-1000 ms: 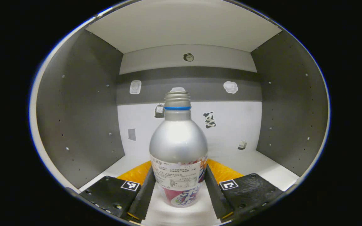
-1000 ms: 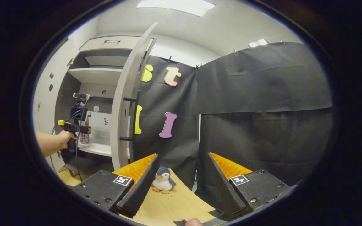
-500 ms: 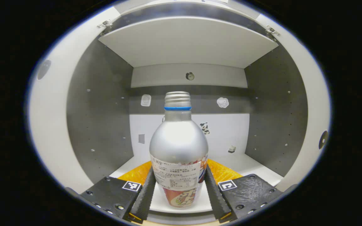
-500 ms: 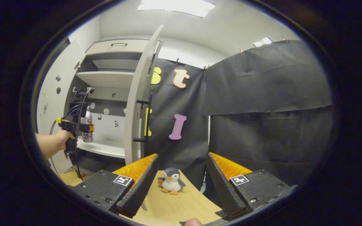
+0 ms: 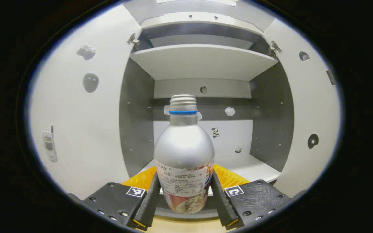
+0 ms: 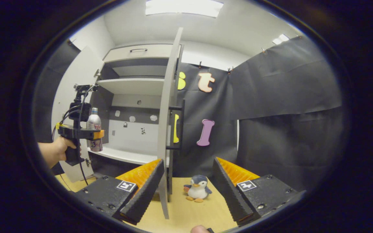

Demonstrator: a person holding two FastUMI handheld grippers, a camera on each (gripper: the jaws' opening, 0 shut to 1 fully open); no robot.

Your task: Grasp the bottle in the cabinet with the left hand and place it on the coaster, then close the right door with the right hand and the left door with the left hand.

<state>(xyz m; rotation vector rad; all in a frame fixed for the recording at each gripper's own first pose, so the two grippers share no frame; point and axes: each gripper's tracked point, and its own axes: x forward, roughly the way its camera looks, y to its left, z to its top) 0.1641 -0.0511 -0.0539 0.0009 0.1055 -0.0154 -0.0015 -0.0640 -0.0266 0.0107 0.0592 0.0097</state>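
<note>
Both left gripper (image 5: pixel 184 197) fingers clamp the bottle (image 5: pixel 184 155) before the cabinet (image 5: pixel 202 61); right gripper (image 6: pixel 186 191) fingers gape over the table (image 6: pixel 186 213).

Ahead of the left tool (image 5: pixel 184 202), the cabinet's lower shelf (image 5: pixel 248 168) lies bare and white; a second shelf (image 5: pixel 202 60) sits above. The wooden bench (image 6: pixel 186 213) runs under the right tool (image 6: pixel 186 189), and a toy penguin (image 6: pixel 197 192) stands on it between that tool's fingers, farther off
</note>
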